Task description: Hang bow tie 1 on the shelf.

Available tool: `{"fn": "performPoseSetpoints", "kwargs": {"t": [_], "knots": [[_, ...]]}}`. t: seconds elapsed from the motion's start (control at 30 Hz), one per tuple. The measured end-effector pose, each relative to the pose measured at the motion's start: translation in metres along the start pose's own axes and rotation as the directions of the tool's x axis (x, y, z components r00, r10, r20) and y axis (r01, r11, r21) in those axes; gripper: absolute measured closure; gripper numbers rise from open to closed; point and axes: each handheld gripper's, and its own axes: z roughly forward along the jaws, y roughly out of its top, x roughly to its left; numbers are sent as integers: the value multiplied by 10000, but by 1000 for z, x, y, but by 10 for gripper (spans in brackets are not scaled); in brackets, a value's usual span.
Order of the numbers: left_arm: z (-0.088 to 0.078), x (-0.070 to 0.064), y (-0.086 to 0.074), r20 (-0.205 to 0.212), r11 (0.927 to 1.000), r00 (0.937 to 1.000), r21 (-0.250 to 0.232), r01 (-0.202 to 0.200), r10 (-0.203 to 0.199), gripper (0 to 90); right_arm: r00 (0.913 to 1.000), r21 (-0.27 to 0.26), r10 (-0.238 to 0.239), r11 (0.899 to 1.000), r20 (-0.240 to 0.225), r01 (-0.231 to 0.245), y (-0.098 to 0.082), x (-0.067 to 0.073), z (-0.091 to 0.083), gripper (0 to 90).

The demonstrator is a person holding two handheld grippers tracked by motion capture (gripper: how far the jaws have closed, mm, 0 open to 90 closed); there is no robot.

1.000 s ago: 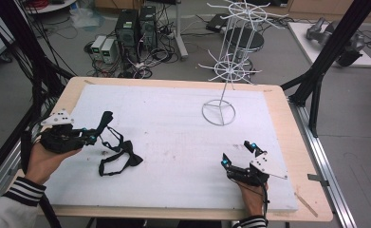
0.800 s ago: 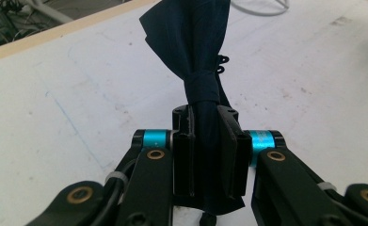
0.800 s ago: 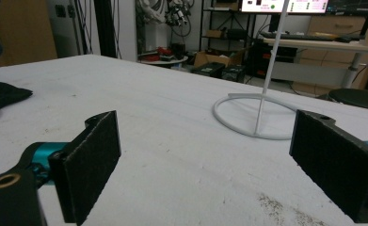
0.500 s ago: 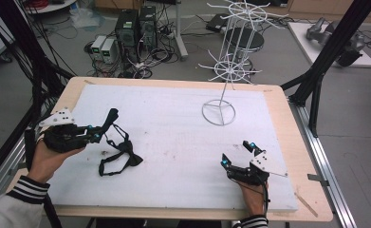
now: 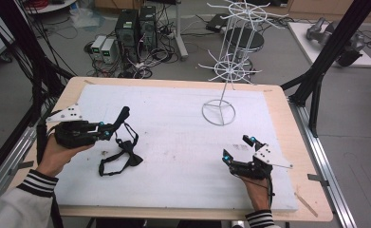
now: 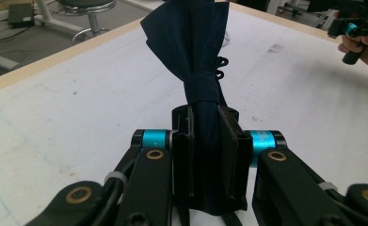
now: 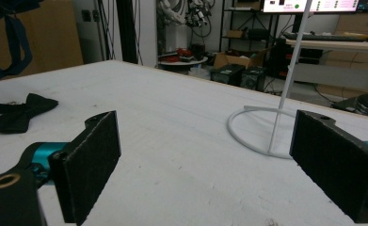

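Navy bow tie [image 6: 196, 56] knotted mid-length, clamped in left claw [image 6: 205, 141], right claw [image 7: 205, 165] apart.

In the left gripper view the navy bow tie [image 6: 201, 56] runs off the top edge, so its upper wing tip is cut; its lower end is hidden between the closed jaws of the left gripper [image 6: 205, 155]. In the high view that tie's shape is too small to tell at the gripper tip. In the right gripper view the wire stand [image 7: 285, 94] is cut off by the top edge, with just pole and base ring seen. A hanging strap [image 7: 5, 40] at the top left corner is cropped.
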Motion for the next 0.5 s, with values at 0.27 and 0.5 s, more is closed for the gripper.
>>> {"fn": "performPoseSetpoints", "kwargs": {"t": [0.27,0.5], "knots": [[14,0,8,648,9998,9978,82,-176,170,767,9989,-25,-170,9999,-430,169,19,-5,7,86],[26,-5,16,1192,9991,9919,-86,-425,432,767,9966,-29,-168,9999,-810,166,33,-10,17,86]]}}
